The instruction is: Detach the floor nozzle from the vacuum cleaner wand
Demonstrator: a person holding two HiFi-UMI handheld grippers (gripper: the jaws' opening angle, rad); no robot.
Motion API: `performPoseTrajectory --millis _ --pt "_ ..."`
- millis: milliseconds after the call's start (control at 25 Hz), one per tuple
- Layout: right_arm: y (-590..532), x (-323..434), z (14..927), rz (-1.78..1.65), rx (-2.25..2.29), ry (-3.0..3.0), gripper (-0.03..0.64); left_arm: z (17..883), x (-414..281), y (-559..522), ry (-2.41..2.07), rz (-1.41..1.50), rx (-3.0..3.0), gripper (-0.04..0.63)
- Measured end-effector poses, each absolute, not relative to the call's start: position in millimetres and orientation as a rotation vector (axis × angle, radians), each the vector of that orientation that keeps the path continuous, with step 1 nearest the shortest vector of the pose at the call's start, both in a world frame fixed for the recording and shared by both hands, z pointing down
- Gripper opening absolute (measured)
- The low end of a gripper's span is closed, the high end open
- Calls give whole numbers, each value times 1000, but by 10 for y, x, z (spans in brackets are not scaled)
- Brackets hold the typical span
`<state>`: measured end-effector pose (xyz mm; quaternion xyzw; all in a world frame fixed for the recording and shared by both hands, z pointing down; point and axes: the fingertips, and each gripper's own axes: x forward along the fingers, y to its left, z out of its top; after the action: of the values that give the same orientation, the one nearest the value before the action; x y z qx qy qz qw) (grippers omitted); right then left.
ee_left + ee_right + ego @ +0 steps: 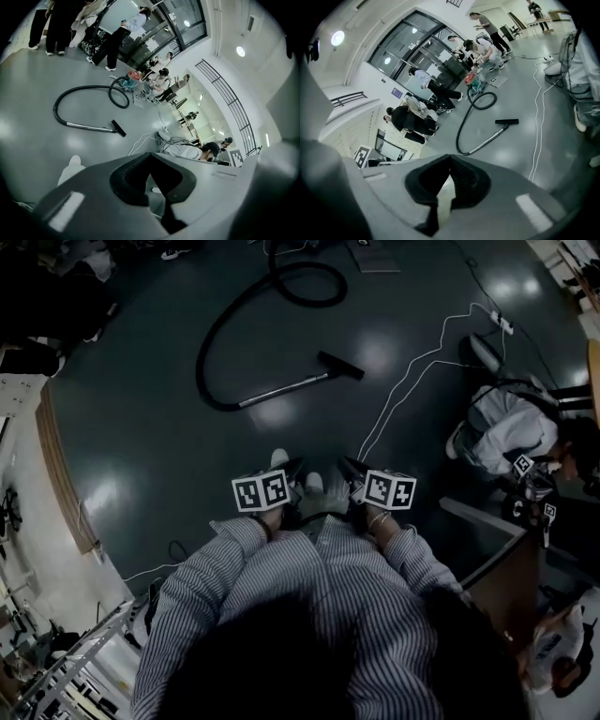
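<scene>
The vacuum lies on the dark floor some way ahead of me. Its black floor nozzle (340,365) sits on the end of a silver wand (286,388), which runs back into a looping black hose (211,343). The left gripper view shows the nozzle (118,127) and wand (89,125) far off, and the right gripper view shows the nozzle (506,122) too. My left gripper (286,468) and right gripper (349,468) hang close to my body above my white shoes (314,484). Both are shut and hold nothing, with their jaws closed tip to tip.
A white cable (412,371) snakes across the floor right of the nozzle to a power strip (504,324). A person crouches at the right (502,427) by a table. A wooden board (66,474) lies along the left. Several people stand at the far glass wall (117,33).
</scene>
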<state>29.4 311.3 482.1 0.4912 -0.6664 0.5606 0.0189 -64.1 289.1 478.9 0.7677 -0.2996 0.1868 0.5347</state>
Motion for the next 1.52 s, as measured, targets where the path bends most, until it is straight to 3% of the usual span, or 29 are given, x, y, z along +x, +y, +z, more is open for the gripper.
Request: performPoseTrajectory --millis 560,880,1160,1520 --pt "1973 599 4966 1804 1706 -1930 2 4997 -575 1556 -653 456 1781 -2" --pt "442 418 4766 2025 1829 -1975 2 5015 -1190 105 -766 414 1727 -2" --pt "16 373 4910 2123 1842 -1919 3 5671 -1468 -92 -798 525 1551 -2" --pt "607 321 5726 2373 1676 -1568 2 6160 -1687 360 -758 628 1481 -2"
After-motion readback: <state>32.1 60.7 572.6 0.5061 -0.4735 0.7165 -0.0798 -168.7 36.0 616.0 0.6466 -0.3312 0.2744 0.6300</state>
